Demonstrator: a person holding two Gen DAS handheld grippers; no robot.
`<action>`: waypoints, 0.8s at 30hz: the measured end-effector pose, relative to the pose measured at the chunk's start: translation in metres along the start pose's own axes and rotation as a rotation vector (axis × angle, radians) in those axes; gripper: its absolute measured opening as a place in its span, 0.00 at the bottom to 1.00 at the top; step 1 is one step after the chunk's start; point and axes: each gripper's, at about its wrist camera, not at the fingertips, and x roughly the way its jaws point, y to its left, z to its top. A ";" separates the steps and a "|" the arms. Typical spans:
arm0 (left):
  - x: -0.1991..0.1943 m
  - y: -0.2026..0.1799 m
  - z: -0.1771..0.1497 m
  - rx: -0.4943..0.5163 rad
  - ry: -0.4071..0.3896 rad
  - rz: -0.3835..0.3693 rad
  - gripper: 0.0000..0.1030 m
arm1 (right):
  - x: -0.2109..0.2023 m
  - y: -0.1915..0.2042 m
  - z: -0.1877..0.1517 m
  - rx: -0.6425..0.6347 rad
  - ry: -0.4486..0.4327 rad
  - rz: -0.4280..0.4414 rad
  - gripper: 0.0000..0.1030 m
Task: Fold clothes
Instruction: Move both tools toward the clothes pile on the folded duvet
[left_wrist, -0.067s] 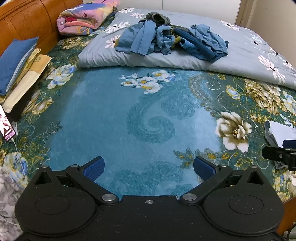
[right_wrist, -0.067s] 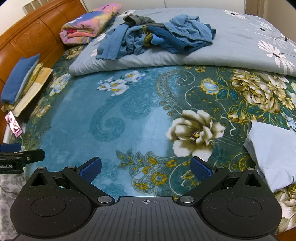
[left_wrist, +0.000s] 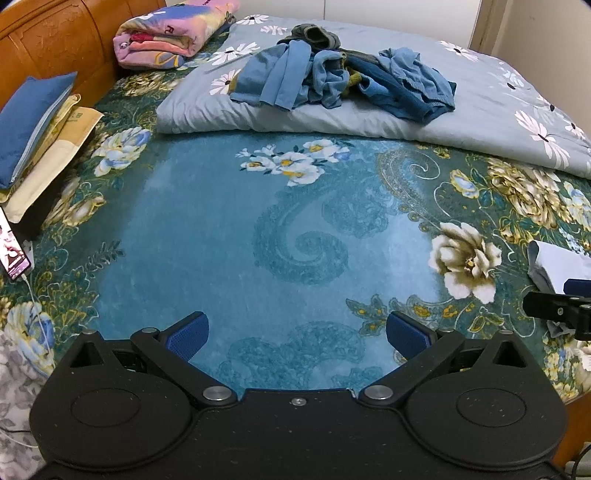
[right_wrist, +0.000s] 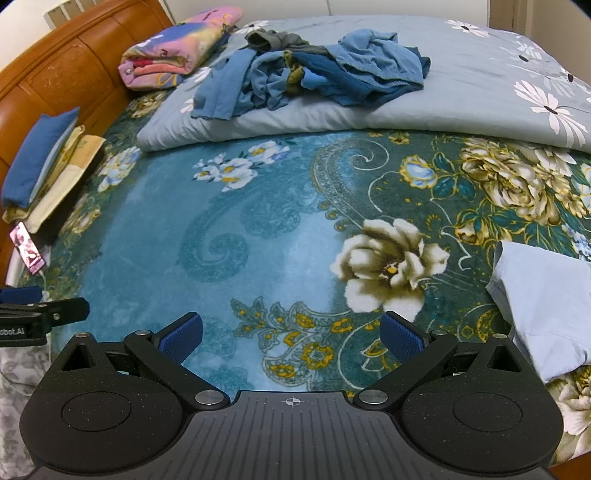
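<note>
Seen from two wrist cameras looking across a bed covered in a teal floral blanket. In the foreground of each view, a black gripper with blue-padded fingers spread wide apart, nothing between them: left gripper and right gripper, both hovering low over bare blanket near the bed's front edge. Far side of the bed: a loose heap of blue clothes, tangled together with a dark olive piece on top, resting on a pale grey quilt printed with white daisies. Well apart from both grippers, so a long reach needed. To the right, near the bed's edge, a light blue garment lying flat and apparently already folded, just beside the right gripper. Along the left, against an orange wooden headboard: a folded pink patterned blanket, a blue pillow on cream ones, and a phone on a white cable. Likely handling of the heap: light, soft, limp fabric, no stiffness, prone to dragging neighbouring pieces along when lifted. Best taken by a free hanging edge, such as the flat blue strip drooping down the front-left of the heap, pinched at a hem or corner rather than into the bunched middle.
</note>
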 end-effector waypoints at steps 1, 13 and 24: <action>-0.001 -0.001 0.000 0.004 -0.003 0.003 0.98 | 0.000 0.000 0.000 0.000 0.000 0.001 1.00; 0.003 0.004 0.004 -0.010 -0.005 -0.010 0.99 | 0.008 0.008 0.004 -0.009 0.000 0.001 1.00; -0.005 0.023 0.068 0.103 -0.268 -0.001 0.98 | 0.015 0.025 0.040 0.007 -0.108 0.005 1.00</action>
